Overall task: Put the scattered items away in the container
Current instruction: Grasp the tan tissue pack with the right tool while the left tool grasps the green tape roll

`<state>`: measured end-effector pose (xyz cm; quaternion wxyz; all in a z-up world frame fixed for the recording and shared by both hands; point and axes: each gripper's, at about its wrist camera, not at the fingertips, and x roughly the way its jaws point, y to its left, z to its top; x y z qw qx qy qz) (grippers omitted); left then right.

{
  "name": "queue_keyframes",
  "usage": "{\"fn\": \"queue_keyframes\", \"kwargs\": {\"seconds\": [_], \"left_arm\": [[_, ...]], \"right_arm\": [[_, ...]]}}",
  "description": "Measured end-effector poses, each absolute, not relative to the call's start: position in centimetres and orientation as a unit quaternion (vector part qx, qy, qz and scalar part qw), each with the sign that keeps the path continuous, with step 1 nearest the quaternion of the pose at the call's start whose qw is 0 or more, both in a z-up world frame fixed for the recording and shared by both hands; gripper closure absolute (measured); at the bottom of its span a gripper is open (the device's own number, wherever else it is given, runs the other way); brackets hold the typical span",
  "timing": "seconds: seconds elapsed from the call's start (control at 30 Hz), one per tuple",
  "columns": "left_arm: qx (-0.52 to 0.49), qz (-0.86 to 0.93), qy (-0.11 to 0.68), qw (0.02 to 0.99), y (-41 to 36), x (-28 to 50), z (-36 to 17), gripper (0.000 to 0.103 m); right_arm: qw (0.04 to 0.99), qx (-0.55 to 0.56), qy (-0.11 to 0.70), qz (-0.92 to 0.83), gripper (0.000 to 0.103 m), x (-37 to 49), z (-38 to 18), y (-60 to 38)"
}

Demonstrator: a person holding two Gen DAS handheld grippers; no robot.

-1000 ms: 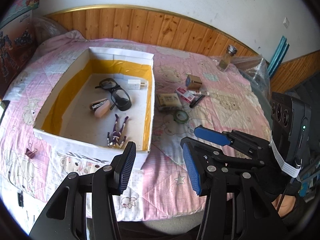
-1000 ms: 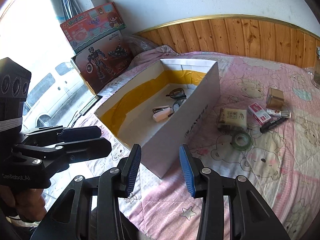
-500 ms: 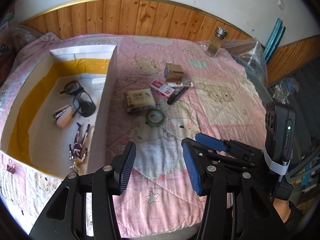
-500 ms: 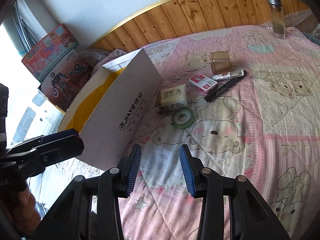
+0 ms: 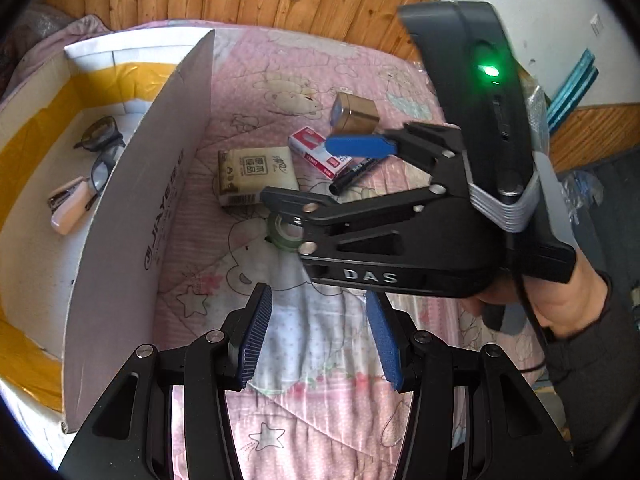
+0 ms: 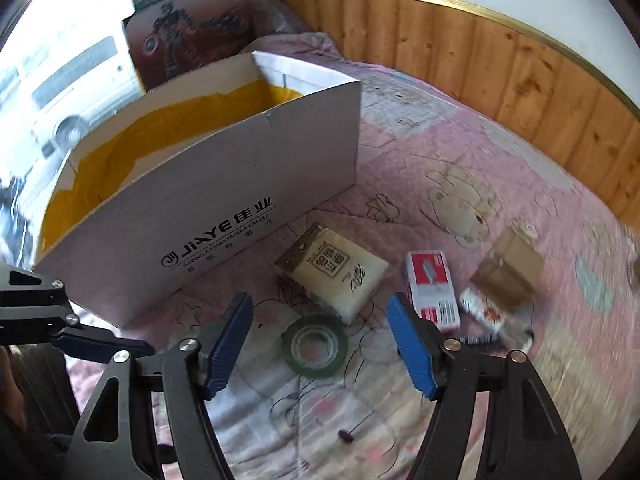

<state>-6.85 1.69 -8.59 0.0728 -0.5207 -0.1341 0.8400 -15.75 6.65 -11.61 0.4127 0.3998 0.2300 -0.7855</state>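
Tape roll half hidden behind right hand-held gripper; marker blurred.

The right tool points down at a bed with a pink quilt, and its two blue pads are opening wide with nothing pressed between them. A green roll of tape lies flat on the quilt in the gap between the pads. Just behind it is a tan tissue pack. To the right lie a red and white little box and a brown box, a bit blurry. A big white cardboard box with yellow inside stands on the left. The other tool pokes in from the left edge.
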Motion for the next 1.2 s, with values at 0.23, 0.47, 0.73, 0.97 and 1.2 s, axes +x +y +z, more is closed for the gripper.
{"fn": "queue_keyframes", "kwargs": {"seconds": [0.23, 0.47, 0.73, 0.97, 1.2], "left_arm": [[-0.535, 0.827, -0.165, 0.057, 0.9, -10.0, -11.1, 0.052], [-0.555, 0.813, -0.168, 0.057, 1.4, -14.1, -14.0, 0.051], [-0.552, 0.823, -0.120, 0.052, 3.0, -16.2, -15.9, 0.047], [-0.541, 0.835, -0.079, 0.062, 4.4, -16.5, -15.6, 0.054], [-0.538, 0.837, -0.073, 0.073, 5.3, -16.0, -14.3, 0.054]], "right_arm": [[0.455, 0.393, 0.363, -0.712, 0.024, -18.7, -16.4, 2.1], [0.484, 0.453, 0.230, -0.713, 0.051, -23.9, -16.4, 4.0], [0.466, 0.477, 0.067, -0.742, 0.051, -27.1, -14.7, 9.6], [0.444, 0.476, -0.005, -0.760, 0.051, -26.7, -13.7, 12.0], [0.425, 0.477, -0.029, -0.769, 0.051, -25.9, -13.1, 13.6]]}}
